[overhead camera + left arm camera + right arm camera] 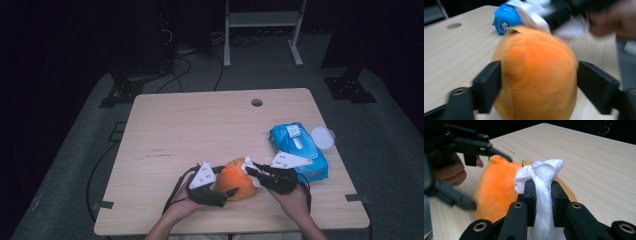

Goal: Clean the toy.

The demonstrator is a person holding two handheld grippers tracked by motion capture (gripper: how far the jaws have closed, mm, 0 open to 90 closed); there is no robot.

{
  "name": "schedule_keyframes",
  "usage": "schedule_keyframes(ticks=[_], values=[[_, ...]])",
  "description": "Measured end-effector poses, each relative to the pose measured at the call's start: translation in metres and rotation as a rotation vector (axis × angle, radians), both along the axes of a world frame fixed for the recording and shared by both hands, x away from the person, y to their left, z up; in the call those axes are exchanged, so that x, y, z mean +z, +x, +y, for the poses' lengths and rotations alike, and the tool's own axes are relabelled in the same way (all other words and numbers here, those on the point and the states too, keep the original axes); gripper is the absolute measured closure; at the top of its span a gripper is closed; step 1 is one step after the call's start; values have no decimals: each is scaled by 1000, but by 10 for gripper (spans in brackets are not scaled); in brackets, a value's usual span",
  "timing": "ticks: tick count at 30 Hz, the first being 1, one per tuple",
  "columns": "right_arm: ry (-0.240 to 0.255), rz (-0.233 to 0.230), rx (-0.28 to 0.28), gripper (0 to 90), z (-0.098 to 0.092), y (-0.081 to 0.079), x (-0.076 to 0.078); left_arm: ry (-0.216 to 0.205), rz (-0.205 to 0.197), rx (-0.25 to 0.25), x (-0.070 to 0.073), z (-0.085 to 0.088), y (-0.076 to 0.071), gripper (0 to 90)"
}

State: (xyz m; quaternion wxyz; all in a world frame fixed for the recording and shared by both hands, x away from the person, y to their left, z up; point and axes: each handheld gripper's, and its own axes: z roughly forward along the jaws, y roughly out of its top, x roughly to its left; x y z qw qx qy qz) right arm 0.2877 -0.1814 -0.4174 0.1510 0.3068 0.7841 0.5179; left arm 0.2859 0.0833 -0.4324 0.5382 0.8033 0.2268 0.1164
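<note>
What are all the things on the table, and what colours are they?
plush toy: one, orange, near edge of the table, between the two grippers
wipe: one, white, bunched up, touching the plush toy
wipes pack: one, blue with a white flap, right side of the table
round lid: one, white, beside the wipes pack at the right edge
table: one, light wood, with a round hole near the far edge
left gripper: one, black, jaws either side of the plush toy; whether the pads press on it is unclear
right gripper: one, black, jaws clamped on the wipe
hands: two, coming in from the near edge, each holding a gripper
</note>
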Motion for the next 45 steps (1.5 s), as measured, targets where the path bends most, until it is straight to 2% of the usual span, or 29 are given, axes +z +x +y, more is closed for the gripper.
schedule_keyframes(ticks=[1, 2, 4, 7, 9, 11, 13, 16, 18, 22, 24, 27, 29, 31, 34, 35, 38, 39, 42, 45], values=[[4, 4, 3, 773, 1, -1, 0, 3, 10, 4, 0, 1, 1, 181], [7, 5, 12, 773, 3, -3, 1, 22, -5, -6, -2, 1, 1, 194], [8, -6, 37, 773, 11, -8, 5, 30, -23, -22, -5, 1, -2, 252], [-2, -48, 78, 773, 21, -15, 12, 85, -91, -48, -3, -1, -7, 348], [0, -48, 70, 773, 19, -14, 14, 107, -121, -66, -2, -3, -9, 379], [-11, -39, 33, 774, 13, -9, 14, 120, -133, -84, -2, -4, -11, 391], [-16, -19, -1, 774, 5, -4, 11, 109, -126, -77, -2, -3, -10, 375], [-4, 12, -6, 776, 0, -2, 6, 77, -85, -55, -3, -4, -6, 257], [0, 5, 16, 776, 6, -6, 10, 81, -78, -74, -4, -3, -7, 280], [4, -6, 85, 776, 22, -18, 16, 131, -119, -111, -3, -7, -13, 346], [-11, -24, 97, 776, 26, -20, 18, 148, -137, -119, -3, -8, -15, 361], [-18, -24, 57, 776, 18, -15, 18, 124, -116, -119, -3, -6, -14, 361], [-63, -29, 17, 776, 11, -9, 14, 82, -87, -91, -2, -5, -12, 304], [-33, 14, 7, 776, 4, -4, 10, 66, -66, -75, -2, -6, -10, 276], [-27, 11, 16, 775, 7, -7, 13, 86, -84, -62, -2, -9, -11, 291], [-18, -2, 33, 775, 11, -10, 16, 96, -92, -56, -1, -10, -12, 314], [-6, -31, 74, 775, 19, -17, 21, 139, -158, -61, 6, -12, -15, 392], [-6, -38, 82, 774, 20, -18, 23, 149, -166, -60, 7, -12, -15, 403], [-8, -20, 67, 776, 21, -17, 20, 117, -137, -47, 5, -10, -13, 380], [-11, 7, 51, 776, 21, -15, 14, 64, -65, -29, 5, -10, -10, 230]])
